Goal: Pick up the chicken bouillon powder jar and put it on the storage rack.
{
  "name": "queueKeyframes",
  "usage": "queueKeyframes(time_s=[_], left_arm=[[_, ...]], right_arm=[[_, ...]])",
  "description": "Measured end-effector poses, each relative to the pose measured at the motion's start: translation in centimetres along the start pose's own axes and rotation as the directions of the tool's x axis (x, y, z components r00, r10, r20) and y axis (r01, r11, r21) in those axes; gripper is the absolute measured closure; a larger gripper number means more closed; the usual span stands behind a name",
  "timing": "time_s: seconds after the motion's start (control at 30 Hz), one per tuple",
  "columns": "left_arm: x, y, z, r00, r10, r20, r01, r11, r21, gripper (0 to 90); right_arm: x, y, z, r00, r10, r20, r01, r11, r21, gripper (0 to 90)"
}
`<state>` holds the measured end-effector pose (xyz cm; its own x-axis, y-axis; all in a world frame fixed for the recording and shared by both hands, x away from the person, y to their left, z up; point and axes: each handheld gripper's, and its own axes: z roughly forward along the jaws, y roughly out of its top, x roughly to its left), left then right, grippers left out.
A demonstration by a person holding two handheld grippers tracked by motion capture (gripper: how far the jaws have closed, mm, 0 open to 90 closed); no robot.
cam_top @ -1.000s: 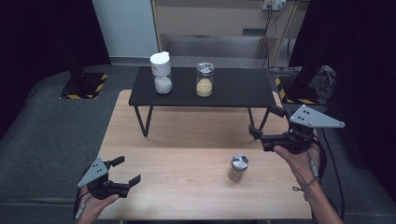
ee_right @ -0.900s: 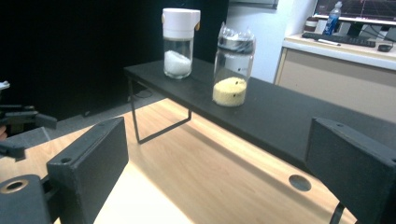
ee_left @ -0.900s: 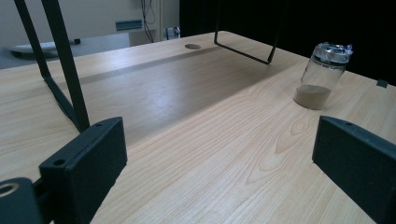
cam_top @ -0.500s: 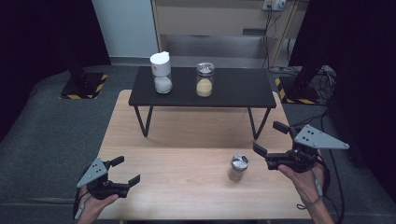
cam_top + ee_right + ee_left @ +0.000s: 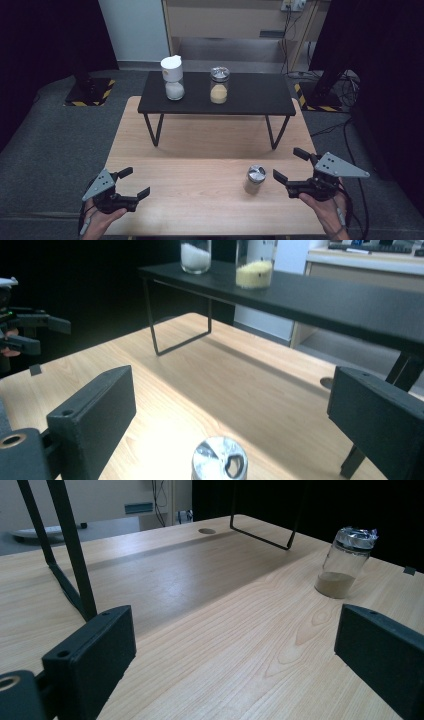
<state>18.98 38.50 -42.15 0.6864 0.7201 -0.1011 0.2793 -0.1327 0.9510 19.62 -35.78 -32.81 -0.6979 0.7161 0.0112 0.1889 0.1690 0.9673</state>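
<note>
Right gripper [image 5: 289, 171] brought down beside the small jar [image 5: 255, 179], jaws spread wide and empty

Since a second ago it has been lowered from near the black shelf [image 5: 260, 95] to table [image 5: 200, 150] level; the foil-capped jar is framed between its jaws, untouched, so a grasp seems intended. Left gripper [image 5: 134, 182] is held unclenched, empty, well apart at the near left edge

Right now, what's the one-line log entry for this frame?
right gripper: open, beside small jar, not touching | left gripper: open, idle near table edge | two jars on black shelf
</note>
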Motion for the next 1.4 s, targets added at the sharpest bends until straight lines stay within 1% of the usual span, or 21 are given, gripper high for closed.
queueKeyframes(time_s=[0.1,0.27,0.47,0.67,1.07,1.27,1.4], left_arm=[[0.0,0.0,0.0,1.0,0.003,-0.001,-0.003,1.0,0.001,2.1],[0.0,0.0,0.0,1.0,0.001,-0.004,-0.001,1.0,0.0,2.1],[0.0,0.0,0.0,1.0,0.002,-0.003,-0.002,1.0,-0.002,2.1],[0.0,-0.1,0.0,1.0,0.001,-0.002,-0.001,1.0,-0.004,2.1],[0.0,-0.1,0.0,1.0,-0.001,-0.002,0.001,1.0,-0.005,2.1],[0.0,-0.1,0.0,1.0,0.0,-0.001,0.0,1.0,-0.007,2.1],[0.0,-0.1,0.0,1.0,0.0,0.0,0.0,1.0,-0.009,2.1]], right_arm=[[-0.1,-0.8,-0.1,0.9999,0.014,0.005,-0.014,1.0,0.01,5.8],[-0.2,-1.9,-0.3,0.9998,0.013,0.018,-0.013,0.999,0.032,5.8],[-0.4,-3.4,-0.4,0.9991,0.031,0.028,-0.032,0.998,0.047,5.8],[-0.4,-4.2,-0.3,0.9987,0.039,0.033,-0.041,0.998,0.055,5.8],[-0.8,-6.1,-0.2,0.9982,0.056,0.018,-0.058,0.996,0.068,5.8],[-0.9,-6.7,-0.3,0.9982,0.06,0.009,-0.061,0.996,0.067,5.8],[-1.0,-6.9,-0.2,0.9981,0.061,0.0,-0.061,0.995,0.078,5.8]])
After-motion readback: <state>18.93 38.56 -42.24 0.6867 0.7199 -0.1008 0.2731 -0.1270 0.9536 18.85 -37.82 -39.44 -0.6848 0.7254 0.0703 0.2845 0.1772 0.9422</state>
